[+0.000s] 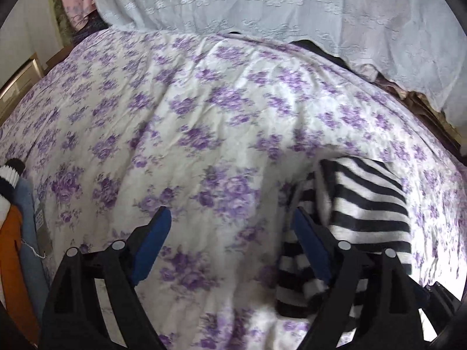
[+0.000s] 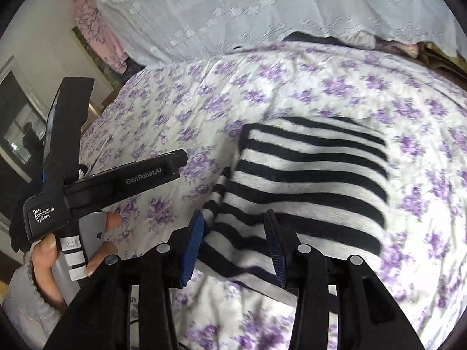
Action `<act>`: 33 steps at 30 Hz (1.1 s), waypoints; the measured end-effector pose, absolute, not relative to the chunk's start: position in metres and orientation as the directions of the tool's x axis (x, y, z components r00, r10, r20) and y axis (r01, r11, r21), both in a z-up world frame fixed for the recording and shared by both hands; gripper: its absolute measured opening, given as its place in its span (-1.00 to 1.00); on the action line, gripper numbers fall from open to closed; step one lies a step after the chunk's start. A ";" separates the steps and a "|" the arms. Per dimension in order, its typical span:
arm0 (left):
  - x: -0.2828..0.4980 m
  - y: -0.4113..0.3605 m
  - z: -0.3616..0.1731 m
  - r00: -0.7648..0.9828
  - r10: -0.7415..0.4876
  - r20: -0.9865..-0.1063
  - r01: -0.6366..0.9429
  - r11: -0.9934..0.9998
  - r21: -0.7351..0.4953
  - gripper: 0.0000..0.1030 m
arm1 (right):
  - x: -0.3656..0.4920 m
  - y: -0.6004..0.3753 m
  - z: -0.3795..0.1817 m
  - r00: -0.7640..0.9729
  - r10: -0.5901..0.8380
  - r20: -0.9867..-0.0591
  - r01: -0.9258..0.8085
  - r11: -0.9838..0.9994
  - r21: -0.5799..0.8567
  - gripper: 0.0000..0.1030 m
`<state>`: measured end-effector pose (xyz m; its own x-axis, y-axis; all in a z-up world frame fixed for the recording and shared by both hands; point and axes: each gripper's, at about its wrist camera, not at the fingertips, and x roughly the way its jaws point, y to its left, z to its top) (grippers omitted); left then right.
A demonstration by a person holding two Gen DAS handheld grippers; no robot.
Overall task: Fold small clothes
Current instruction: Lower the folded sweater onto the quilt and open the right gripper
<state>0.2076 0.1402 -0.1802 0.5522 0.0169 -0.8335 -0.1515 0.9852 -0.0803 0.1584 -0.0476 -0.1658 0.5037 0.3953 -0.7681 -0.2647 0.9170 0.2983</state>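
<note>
A black-and-white striped garment lies folded into a rough rectangle on the purple-flowered bed sheet. My right gripper stands over its near left corner. The jaws are partly apart, a bunched edge of the striped cloth lies between them, and the blue pads do not press on it. In the left wrist view the striped garment lies just right of my left gripper. That gripper is wide open over bare sheet, with its right finger in front of the garment's edge.
A pile of other clothes, orange and grey-blue, sits at the left edge. A white lace cover hangs behind the bed. A person's hand grips the left device's handle at the lower left of the right wrist view.
</note>
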 end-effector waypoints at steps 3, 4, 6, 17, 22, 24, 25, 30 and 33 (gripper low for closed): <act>0.202 0.113 -0.174 0.565 -0.018 -0.825 -0.075 0.994 -0.073 0.66 | 0.147 -0.073 -0.160 0.564 0.336 -0.754 -0.213 0.942 0.261 -0.17; 0.199 0.104 -0.174 0.568 -0.025 -0.823 -0.048 0.997 -0.063 0.69 | 0.144 -0.081 -0.159 0.575 0.322 -0.752 -0.196 0.947 0.256 -0.19; 0.192 0.083 -0.182 0.565 -0.019 -0.825 0.009 1.000 -0.016 0.73 | 0.140 -0.096 -0.164 0.577 0.306 -0.758 -0.168 0.952 0.256 -0.36; 0.192 0.060 -0.242 0.493 0.146 -0.858 0.046 0.980 0.193 0.92 | 0.137 -0.121 -0.237 0.440 0.267 -0.858 -0.125 0.964 0.236 -0.39; 0.192 0.066 -0.244 0.483 0.123 -0.867 0.026 0.988 0.155 0.92 | 0.139 -0.123 -0.237 0.436 0.286 -0.853 -0.146 0.958 0.246 -0.37; 0.192 0.064 -0.244 0.485 0.128 -0.865 0.029 0.986 0.162 0.92 | 0.137 -0.122 -0.237 0.437 0.285 -0.853 -0.146 0.958 0.246 -0.37; 0.192 0.065 -0.244 0.483 0.126 -0.866 0.027 0.987 0.159 0.92 | 0.138 -0.123 -0.237 0.435 0.286 -0.854 -0.147 0.958 0.246 -0.36; 0.194 0.068 -0.242 0.466 0.113 -0.878 0.014 0.991 0.135 0.92 | 0.134 -0.122 -0.236 0.425 0.302 -0.854 -0.155 0.953 0.260 -0.29; 0.195 0.069 -0.239 0.455 0.105 -0.884 0.013 0.992 0.124 0.92 | 0.136 -0.122 -0.234 0.417 0.308 -0.855 -0.164 0.951 0.263 -0.23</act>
